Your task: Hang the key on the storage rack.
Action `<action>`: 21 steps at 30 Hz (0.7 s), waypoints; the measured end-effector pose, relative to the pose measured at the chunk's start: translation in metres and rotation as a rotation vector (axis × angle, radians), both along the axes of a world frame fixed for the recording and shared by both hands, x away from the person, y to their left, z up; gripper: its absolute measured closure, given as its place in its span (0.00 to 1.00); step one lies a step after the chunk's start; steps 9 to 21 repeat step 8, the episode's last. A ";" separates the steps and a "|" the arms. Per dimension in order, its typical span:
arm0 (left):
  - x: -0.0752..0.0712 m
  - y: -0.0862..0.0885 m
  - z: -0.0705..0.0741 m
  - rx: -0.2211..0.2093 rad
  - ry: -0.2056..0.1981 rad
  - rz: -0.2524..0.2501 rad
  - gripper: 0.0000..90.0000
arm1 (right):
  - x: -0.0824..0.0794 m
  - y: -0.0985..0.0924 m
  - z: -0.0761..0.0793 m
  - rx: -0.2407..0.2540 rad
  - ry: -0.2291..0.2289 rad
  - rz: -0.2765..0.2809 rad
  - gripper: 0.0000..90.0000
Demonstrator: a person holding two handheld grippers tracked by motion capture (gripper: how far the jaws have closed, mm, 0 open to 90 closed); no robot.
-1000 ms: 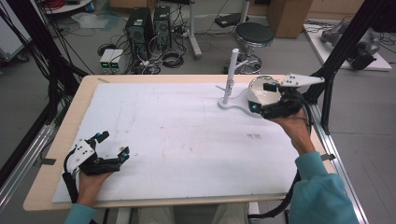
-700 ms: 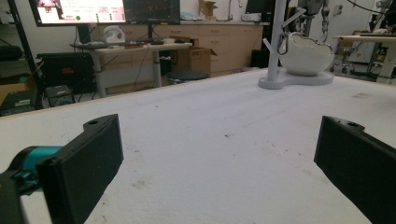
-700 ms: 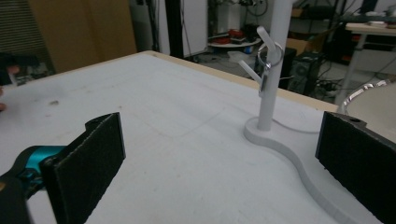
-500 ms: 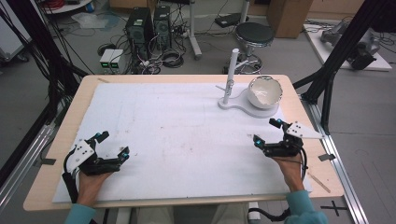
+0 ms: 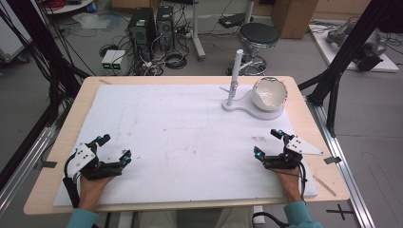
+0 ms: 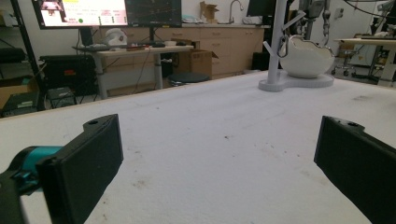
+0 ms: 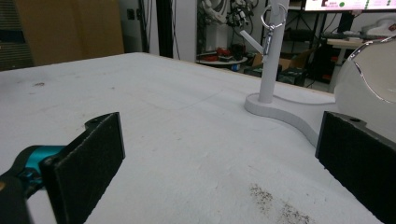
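A white stand with an upright post and a curved base sits at the back right of the white mat. A white bowl rests on that base, tilted toward me. My left gripper lies near the front left corner of the mat, open with nothing between its fingers. My right gripper is low over the front right of the mat, open and holding nothing. The post and bowl stand far ahead in the left gripper view. In the right gripper view, a metal ring hangs on the post beside the bowl.
The wooden table edge frames the mat. Black frame posts rise at the right, and cables hang at the left. A stool and computer towers stand on the floor behind the table.
My right gripper has drawn back from the bowl at the back right to the front right of the mat. The bowl stays on the stand's base. The left gripper has not moved.
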State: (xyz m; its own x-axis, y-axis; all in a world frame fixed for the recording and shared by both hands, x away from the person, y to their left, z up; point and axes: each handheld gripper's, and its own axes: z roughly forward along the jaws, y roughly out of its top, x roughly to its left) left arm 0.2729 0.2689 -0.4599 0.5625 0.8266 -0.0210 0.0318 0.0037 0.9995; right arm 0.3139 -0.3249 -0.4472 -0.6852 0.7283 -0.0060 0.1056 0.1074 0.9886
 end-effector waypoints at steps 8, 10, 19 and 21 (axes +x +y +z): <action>0.000 0.000 0.000 0.005 -0.003 -0.003 0.02 | -0.001 0.001 0.000 -0.009 0.000 -0.005 0.01; 0.000 0.000 0.000 0.005 -0.003 -0.003 0.02 | -0.001 0.001 0.000 -0.009 0.000 -0.005 0.01; 0.000 0.000 0.000 0.005 -0.003 -0.003 0.02 | -0.001 0.001 0.000 -0.009 0.000 -0.005 0.01; 0.000 0.000 0.000 0.005 -0.003 -0.003 0.02 | -0.001 0.001 0.000 -0.009 0.000 -0.005 0.01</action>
